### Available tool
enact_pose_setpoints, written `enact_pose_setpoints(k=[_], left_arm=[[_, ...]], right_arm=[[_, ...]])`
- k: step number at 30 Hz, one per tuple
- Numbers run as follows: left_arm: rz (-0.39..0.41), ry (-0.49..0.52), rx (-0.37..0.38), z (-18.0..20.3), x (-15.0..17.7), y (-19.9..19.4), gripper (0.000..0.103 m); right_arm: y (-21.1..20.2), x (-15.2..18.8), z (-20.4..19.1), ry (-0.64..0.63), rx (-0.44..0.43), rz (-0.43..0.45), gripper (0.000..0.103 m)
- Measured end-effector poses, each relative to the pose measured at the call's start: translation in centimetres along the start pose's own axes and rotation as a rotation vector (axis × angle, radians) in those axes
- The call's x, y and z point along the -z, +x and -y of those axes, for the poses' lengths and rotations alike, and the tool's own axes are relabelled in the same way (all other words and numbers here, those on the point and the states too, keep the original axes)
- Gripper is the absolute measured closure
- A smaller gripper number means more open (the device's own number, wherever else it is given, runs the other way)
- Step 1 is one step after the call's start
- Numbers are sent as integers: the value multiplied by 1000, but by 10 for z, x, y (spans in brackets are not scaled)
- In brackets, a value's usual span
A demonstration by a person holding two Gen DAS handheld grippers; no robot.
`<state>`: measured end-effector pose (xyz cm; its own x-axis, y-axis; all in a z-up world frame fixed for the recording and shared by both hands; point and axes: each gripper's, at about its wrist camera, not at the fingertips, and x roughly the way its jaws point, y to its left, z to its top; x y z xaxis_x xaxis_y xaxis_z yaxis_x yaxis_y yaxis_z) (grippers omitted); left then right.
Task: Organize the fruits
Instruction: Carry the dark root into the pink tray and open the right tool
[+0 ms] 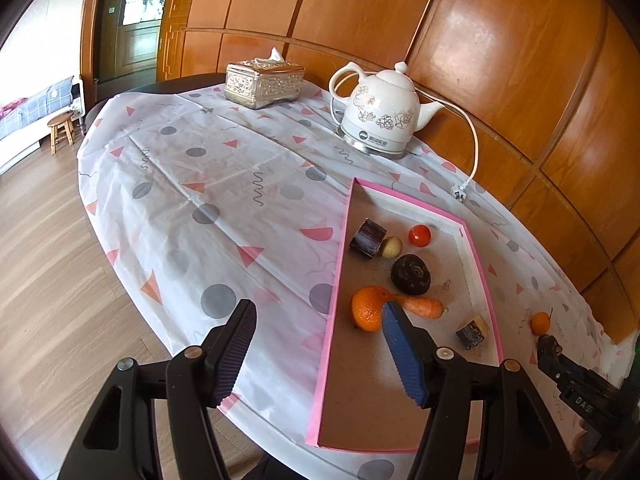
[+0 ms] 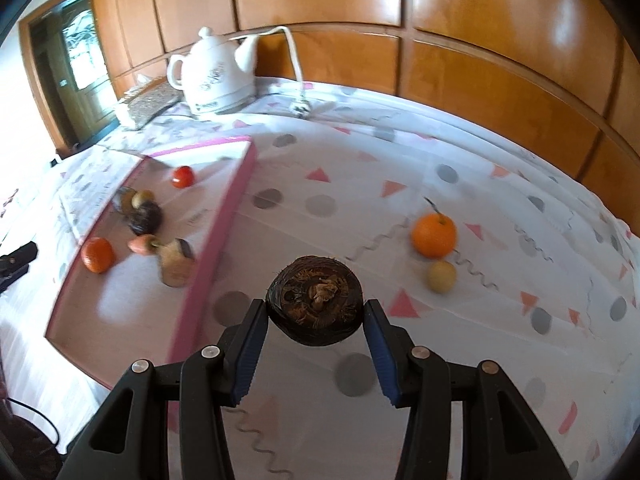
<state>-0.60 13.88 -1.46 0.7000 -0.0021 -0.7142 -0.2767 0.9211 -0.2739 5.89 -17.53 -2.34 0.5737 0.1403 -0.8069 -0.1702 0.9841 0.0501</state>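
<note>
My right gripper [image 2: 316, 308] is shut on a dark brown round fruit [image 2: 316, 306], held above the patterned cloth just right of the pink tray [image 2: 224, 216]. An orange [image 2: 434, 236] and a small yellow fruit [image 2: 441, 277] lie on the cloth beyond it. My left gripper [image 1: 319, 306] is open and holds nothing. It hovers over the pink tray's near-left rim [image 1: 334, 300]. In the tray lie an orange [image 1: 366, 310], a carrot [image 1: 424, 306], a dark round fruit [image 1: 411, 274], a tomato [image 1: 419, 235] and two eggplant pieces [image 1: 367, 238].
A white kettle [image 1: 380, 112] with its cord and a silver tissue box [image 1: 264, 84] stand at the table's far side, against the wooden wall. The table edge [image 1: 132, 292] drops to the floor on the left.
</note>
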Motion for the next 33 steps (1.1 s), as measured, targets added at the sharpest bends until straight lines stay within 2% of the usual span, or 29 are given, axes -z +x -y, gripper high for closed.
enact_pose_setpoints(k=[6,15,24,33], left_arm=[[-6,-10,-8,-3,1,1,37],[-7,-7,-13,-3,2,4,37],[-13,4,-14,-2,4,5,37],[-16,6,-16,-2,5,5,37]], right_arm=[[1,-15,-35,-75,-89,13,53],[12,-28,-93,-204,-176,12,53],[39,-38,-129,-273,-183,-15,53],[44,-37,-132,-257,-182,-19,52]])
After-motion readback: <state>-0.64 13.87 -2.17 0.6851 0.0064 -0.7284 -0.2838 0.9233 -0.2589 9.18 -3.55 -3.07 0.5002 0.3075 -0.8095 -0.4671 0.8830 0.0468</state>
